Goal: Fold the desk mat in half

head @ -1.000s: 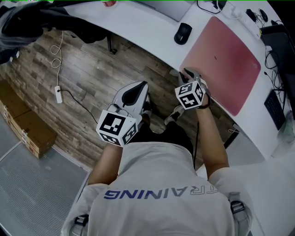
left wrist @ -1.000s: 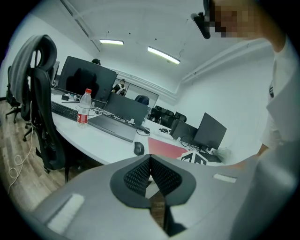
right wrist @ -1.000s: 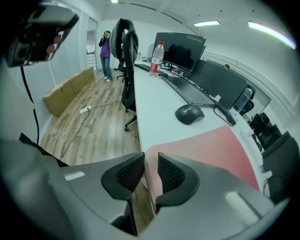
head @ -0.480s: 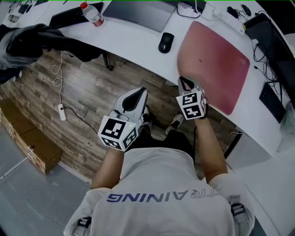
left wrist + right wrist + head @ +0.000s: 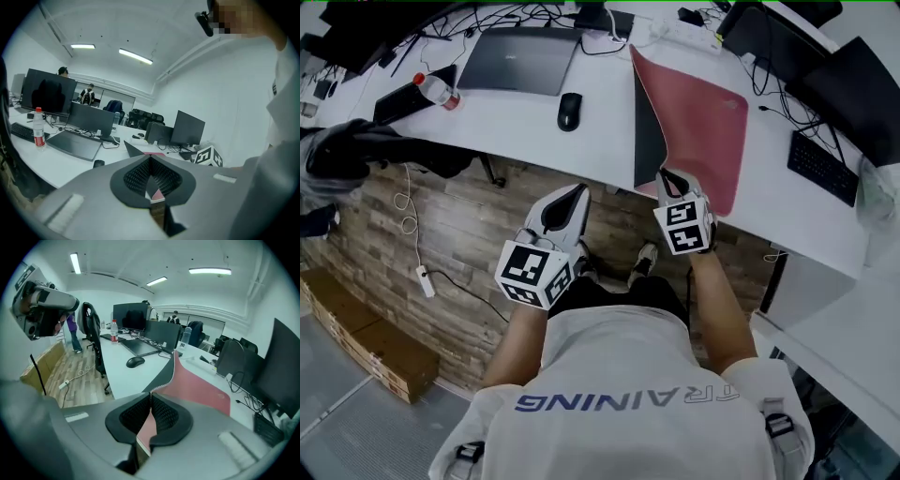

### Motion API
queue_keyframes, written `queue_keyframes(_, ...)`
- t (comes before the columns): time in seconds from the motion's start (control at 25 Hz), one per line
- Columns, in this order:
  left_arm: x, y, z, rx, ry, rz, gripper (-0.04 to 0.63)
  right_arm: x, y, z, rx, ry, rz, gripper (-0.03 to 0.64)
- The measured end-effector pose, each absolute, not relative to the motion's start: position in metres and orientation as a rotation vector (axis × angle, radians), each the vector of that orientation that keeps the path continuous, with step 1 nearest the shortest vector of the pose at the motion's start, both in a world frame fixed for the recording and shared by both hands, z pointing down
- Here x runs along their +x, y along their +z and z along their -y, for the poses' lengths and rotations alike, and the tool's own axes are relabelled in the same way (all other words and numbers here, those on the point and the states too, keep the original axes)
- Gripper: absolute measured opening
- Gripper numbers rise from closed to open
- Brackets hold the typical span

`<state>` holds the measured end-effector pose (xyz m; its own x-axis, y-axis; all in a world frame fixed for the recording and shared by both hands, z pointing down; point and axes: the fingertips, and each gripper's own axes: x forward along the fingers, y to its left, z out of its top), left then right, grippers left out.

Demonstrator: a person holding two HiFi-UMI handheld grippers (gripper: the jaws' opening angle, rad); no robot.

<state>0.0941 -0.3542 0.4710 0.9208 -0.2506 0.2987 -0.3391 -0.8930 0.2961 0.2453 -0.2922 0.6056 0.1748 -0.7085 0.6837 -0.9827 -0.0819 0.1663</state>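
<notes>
Nearest the person, the left tool (image 5: 577,192) is held over the floor, short of the tabletop (image 5: 525,127), with its jaws pressed together and nothing between them. Just beside it, the right tool (image 5: 667,176) is clamped on the near corner of the desk mat (image 5: 705,117), the pink sheet being pinched between the ribbed pads. From that corner the mat's left side is seen raised off the tabletop, so that its dark underside is shown, while its right part lies flat on the white surface. The fold is judged to be at its opening stage: one edge is raised and nothing is laid over yet. For the next move, the gripped edge would need to be carried across toward the opposite edge and matched squarely; the free left tool could be brought in to steady the mat. Farther left, a mouse (image 5: 570,110) lies clear of the fold.
</notes>
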Motion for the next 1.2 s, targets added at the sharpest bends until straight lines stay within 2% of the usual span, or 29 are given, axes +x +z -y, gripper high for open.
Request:
queue_keyframes(0.48,0.177,0.45,0.286,2.818,0.385,0.232,0.0,0.314,0.605,0.197,2.02,0.684,1.466,0.026)
queue_keyframes(1.04,0.239,0.454,0.235,2.84,0.436,0.055,0.0,0.365,0.648,0.104,2.097,0.892,1.292,0.029)
queue_keyframes(1.2,0.248,0.454,0.228,2.845,0.442,0.035,0.0,0.371,0.656,0.097,2.097,0.958,1.29,0.059)
